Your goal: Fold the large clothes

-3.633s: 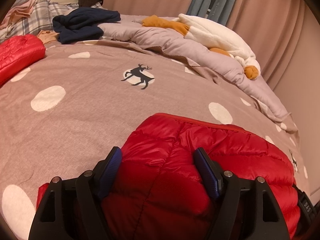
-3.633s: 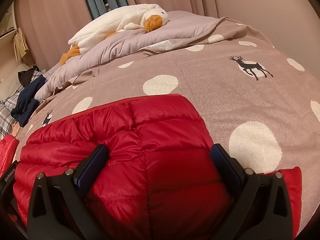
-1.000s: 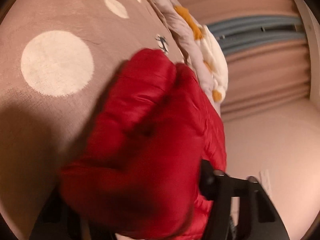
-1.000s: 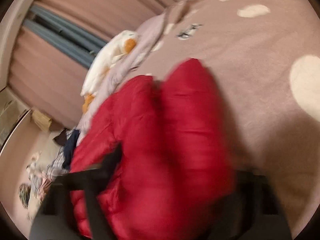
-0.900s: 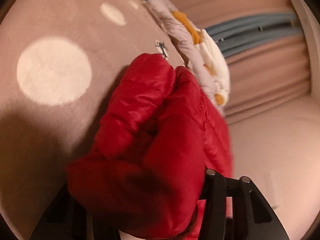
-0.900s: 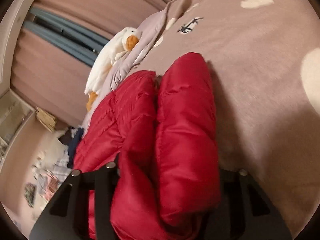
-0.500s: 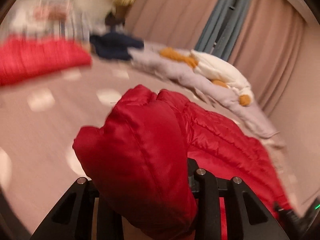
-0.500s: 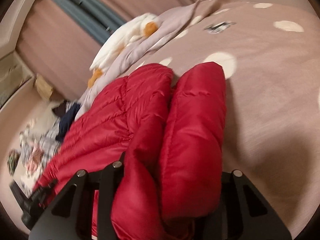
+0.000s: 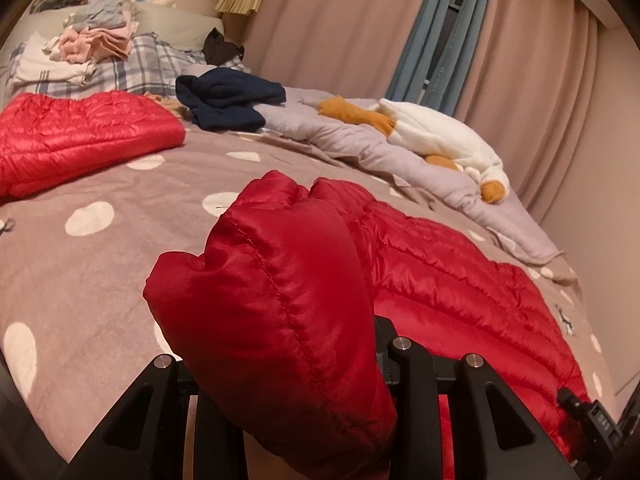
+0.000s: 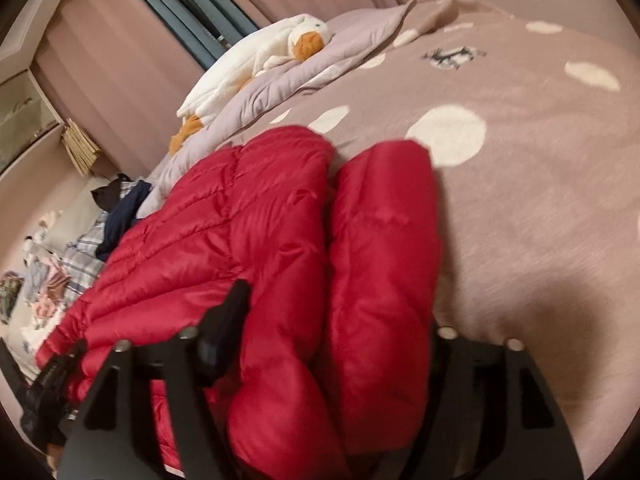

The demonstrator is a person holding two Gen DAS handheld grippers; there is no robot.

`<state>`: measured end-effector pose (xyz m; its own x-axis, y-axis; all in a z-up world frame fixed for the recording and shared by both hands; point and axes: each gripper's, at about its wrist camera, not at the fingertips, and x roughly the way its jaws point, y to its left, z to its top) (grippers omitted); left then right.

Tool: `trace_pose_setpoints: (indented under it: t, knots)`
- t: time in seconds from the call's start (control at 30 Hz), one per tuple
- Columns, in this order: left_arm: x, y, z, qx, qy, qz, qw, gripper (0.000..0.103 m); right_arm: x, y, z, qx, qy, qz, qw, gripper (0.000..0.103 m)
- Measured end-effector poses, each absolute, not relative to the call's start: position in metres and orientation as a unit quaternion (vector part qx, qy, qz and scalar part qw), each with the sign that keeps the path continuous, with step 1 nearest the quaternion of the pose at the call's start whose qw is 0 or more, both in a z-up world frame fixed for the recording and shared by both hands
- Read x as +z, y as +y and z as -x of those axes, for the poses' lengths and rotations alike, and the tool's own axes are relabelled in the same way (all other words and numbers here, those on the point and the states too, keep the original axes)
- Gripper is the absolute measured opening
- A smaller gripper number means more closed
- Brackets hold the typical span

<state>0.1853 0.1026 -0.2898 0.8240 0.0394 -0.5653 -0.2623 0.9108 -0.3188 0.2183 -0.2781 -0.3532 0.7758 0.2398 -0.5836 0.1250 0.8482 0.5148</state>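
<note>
Each gripper was clamped on a bunched corner of the red jacket: the left gripper (image 9: 296, 364) held one end of the near edge, the right gripper (image 10: 320, 344) the other, with the jacket (image 9: 440, 280) draped between them and its far part lying on the bed (image 9: 100, 264).

To fold well, both corners likely needed to travel together toward 12 o'clock at equal height, so the lifted edge would land square on the far edge; releasing only once the padding had settled would probably keep the slippery, puffy fabric from springing back.

A second red jacket (image 9: 80, 136) lay at 10 o'clock in the left view, well apart. A navy garment (image 9: 228, 100) sat near 11 o'clock, and a plush duck (image 9: 436, 136) rested on a rumpled quilt (image 9: 352, 144) at 1 o'clock. The quilt's edge lay near the jacket's far side and could crowd the fold. Curtains (image 9: 520, 60) hung behind.
</note>
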Motion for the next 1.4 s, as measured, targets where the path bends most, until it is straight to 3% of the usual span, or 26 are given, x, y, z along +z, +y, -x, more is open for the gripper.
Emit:
trace_pose_setpoints:
  t: [0.07,0.2,0.3,0.37,0.47,0.57,0.73,0.9,1.0,1.07,1.13,1.2,1.27,1.4]
  knots:
    - [-0.290,0.102,-0.185,0.079,0.286,0.195,0.935,0.034,-0.347,-0.286,-0.213,0.002,0.322,-0.264,0.909,0.089]
    - [-0.289,0.100,-0.186,0.083,0.288,0.192,0.935,0.034,-0.327,-0.297,-0.199,-0.036,0.279,-0.232,0.931,0.087]
    - [-0.288,0.097,-0.185,0.084,0.283,0.188,0.937,0.034,-0.310,-0.296,-0.193,-0.024,0.249,-0.222,0.942,0.063]
    - [-0.287,0.096,-0.184,0.085,0.282,0.187,0.937,0.034,-0.303,-0.290,-0.193,-0.016,0.237,-0.204,0.950,0.040]
    - [-0.283,0.093,-0.184,0.080,0.274,0.182,0.941,0.034,-0.316,-0.276,-0.210,-0.012,0.275,-0.167,0.947,0.024]
    - [-0.271,0.085,-0.182,0.062,0.256,0.166,0.950,0.034,-0.350,-0.276,-0.226,-0.006,0.319,-0.170,0.932,0.025]
    - [-0.242,0.052,-0.175,0.026,0.206,0.090,0.974,0.034,-0.354,-0.290,-0.232,0.011,0.331,-0.210,0.920,0.023]
    - [-0.219,0.016,-0.176,-0.076,0.195,0.081,0.974,0.036,-0.355,-0.291,-0.237,0.016,0.332,-0.220,0.917,0.023]
    - [-0.216,-0.014,-0.179,-0.166,0.204,0.094,0.960,0.051,-0.354,-0.290,-0.232,0.019,0.331,-0.216,0.918,0.023]
    - [-0.226,-0.028,-0.190,-0.223,0.238,0.139,0.935,0.075,-0.352,-0.295,-0.229,0.024,0.327,-0.224,0.918,0.024]
    - [-0.241,-0.040,-0.202,-0.273,0.274,0.179,0.905,0.083,-0.348,-0.301,-0.224,0.023,0.323,-0.231,0.917,0.025]
    - [-0.254,-0.055,-0.211,-0.282,0.298,0.181,0.894,0.084,-0.336,-0.306,-0.216,0.006,0.316,-0.222,0.923,0.032]
    - [-0.261,-0.069,-0.214,-0.262,0.311,0.160,0.899,0.085,-0.326,-0.311,-0.206,-0.027,0.308,-0.199,0.930,0.052]
    - [-0.272,-0.096,-0.215,-0.247,0.312,0.111,0.910,0.094,-0.302,-0.329,-0.183,-0.068,0.292,-0.197,0.933,0.054]
